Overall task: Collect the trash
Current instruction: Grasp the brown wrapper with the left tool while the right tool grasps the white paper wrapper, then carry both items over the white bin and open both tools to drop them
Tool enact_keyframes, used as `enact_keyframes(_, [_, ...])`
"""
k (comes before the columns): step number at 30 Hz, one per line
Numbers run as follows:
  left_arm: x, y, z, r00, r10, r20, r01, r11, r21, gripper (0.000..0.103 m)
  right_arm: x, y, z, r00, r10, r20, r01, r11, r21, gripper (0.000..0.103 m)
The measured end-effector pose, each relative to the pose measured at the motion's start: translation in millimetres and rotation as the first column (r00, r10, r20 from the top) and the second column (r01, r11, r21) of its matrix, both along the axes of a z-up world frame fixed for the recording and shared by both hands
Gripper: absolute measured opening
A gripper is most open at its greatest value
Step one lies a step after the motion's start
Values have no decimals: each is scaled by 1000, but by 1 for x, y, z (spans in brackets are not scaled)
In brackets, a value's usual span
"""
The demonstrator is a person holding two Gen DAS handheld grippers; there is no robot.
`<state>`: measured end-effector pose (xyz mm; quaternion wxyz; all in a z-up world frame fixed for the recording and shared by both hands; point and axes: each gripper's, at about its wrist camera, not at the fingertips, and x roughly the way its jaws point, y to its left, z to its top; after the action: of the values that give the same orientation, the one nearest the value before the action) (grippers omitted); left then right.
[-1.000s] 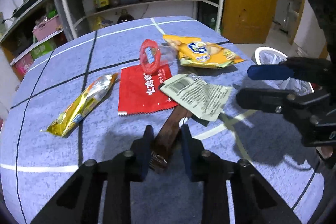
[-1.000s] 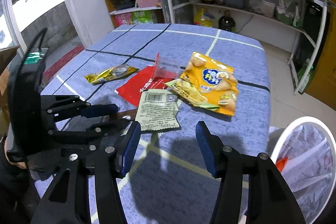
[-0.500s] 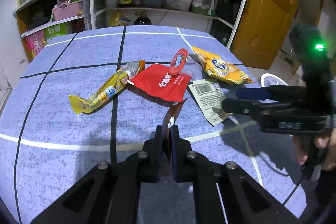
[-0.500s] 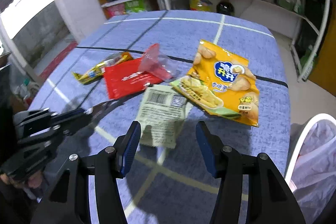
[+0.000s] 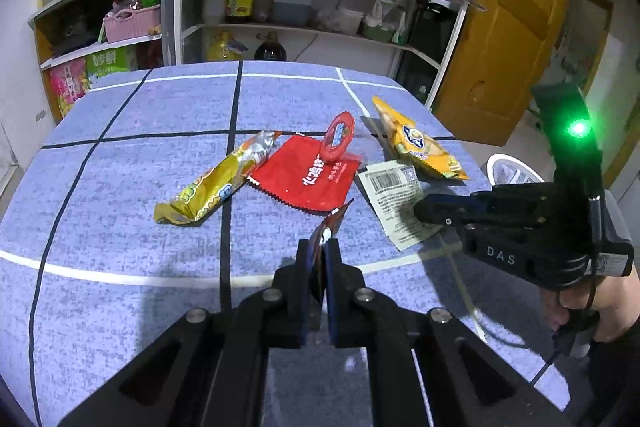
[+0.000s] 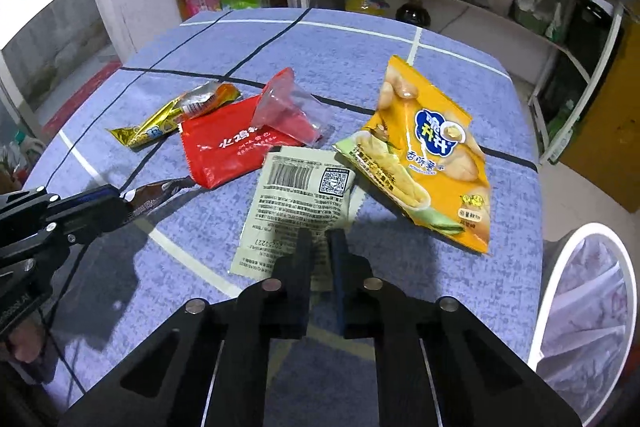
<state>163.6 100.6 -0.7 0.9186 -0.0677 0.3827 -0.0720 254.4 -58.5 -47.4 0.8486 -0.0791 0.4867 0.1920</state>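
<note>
My left claw (image 5: 319, 259) is pinching the brown wrapper (image 5: 326, 233) by its near end, its far tip lifted off the blue tabletop (image 5: 120, 267) and pointing toward the red packet (image 5: 310, 181). My right claw (image 6: 320, 247) has its fingers pressed close together over the near edge of the pale green wrapper (image 6: 298, 205), which lies flat with its barcode facing up; whether a fold of it is caught between them I cannot tell. These are thin, feather-light films, I judge: limp, a bit slick, apt to slide on the cloth or slip out of a shallow grip, so I would bite well in from an edge or corner, not at the very tip. The yellow chip bag (image 6: 430, 157) looks puffier and crinkly, best taken at its sealed end. The gold stick wrapper (image 5: 216, 189) and the clear red-topped wrapper (image 6: 286, 111) lie farther off. The white-rimmed trash bin (image 6: 592, 307) stands beside the tabletop, on my right.
</note>
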Motion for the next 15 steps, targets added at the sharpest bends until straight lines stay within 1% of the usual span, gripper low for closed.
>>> enact_keyframes(8, [-8,-8,9,999,-7,37,7,1000,-4,6,-23,-9,19,999,27,39,-29,999,35,5])
enact_keyframes(15, [-13,-26,18,997,-45,65,47,999,-23,6,-37,-27,36,997,7,72,-12,997,75,5])
